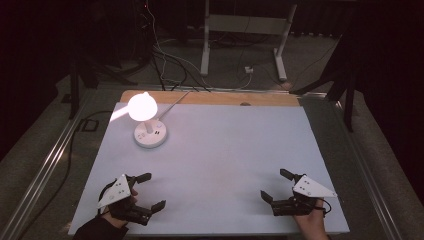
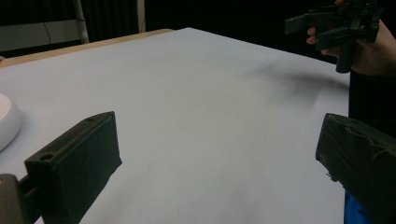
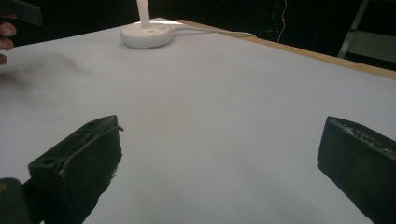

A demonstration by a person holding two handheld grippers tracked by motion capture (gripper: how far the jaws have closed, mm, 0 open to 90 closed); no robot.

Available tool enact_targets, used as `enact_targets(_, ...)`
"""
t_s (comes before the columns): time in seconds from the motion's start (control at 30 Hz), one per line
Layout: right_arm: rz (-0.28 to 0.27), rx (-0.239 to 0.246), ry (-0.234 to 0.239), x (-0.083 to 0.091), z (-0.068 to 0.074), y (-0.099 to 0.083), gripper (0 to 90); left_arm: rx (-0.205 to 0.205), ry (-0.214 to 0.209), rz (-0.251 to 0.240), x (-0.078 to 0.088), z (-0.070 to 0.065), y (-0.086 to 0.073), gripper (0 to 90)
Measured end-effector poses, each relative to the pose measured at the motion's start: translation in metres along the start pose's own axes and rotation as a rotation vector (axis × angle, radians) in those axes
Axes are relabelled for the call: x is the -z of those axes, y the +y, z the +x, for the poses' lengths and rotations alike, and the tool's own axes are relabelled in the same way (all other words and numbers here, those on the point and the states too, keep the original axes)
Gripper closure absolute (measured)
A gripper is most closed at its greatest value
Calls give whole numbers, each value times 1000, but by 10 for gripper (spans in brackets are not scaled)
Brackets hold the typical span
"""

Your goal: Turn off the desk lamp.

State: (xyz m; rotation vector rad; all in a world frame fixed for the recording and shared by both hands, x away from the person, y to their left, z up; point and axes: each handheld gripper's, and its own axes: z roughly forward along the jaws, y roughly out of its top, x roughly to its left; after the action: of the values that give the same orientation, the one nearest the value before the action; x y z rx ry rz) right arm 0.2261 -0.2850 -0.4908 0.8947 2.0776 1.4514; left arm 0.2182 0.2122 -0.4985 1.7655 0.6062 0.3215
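Lit desk lamp (image 1: 145, 117), at 11 o'clock on white table (image 1: 225, 150).
Left gripper (image 1: 150, 191) and right gripper (image 1: 274, 185) are being held wide open, empty, at 7 and 5 o'clock.

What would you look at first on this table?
First, the glowing white round-headed desk lamp on its round white base, shining at the far left of the pale grey table. Next, the two black grippers at the near edge, left gripper and right gripper, both open and holding nothing.

Pretty much wide open: the desk (image 1: 225, 150) is bare between the left tool (image 1: 150, 191) and right tool (image 1: 274, 185) and straight ahead of both. Only obstacle is the lit lamp (image 1: 148, 124), well ahead of the left tool, cord (image 1: 175, 104) trailing off behind it.
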Motion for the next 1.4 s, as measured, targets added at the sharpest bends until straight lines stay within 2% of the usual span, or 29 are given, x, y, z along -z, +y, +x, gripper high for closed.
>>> enact_targets(0.37,-6,2,-3,1,0,0,0,-18,-2,17,1,-1,0,5)
enact_targets(0.87,-10,0,2,1,2,0,0,-43,-49,59,0,-9,5,5)
enact_targets(1.17,-27,2,2,3,4,2,0,-60,-62,46,-1,-11,14,4)
enact_targets(1.4,-32,-3,-4,4,4,2,0,-55,-67,38,-1,-12,21,5)
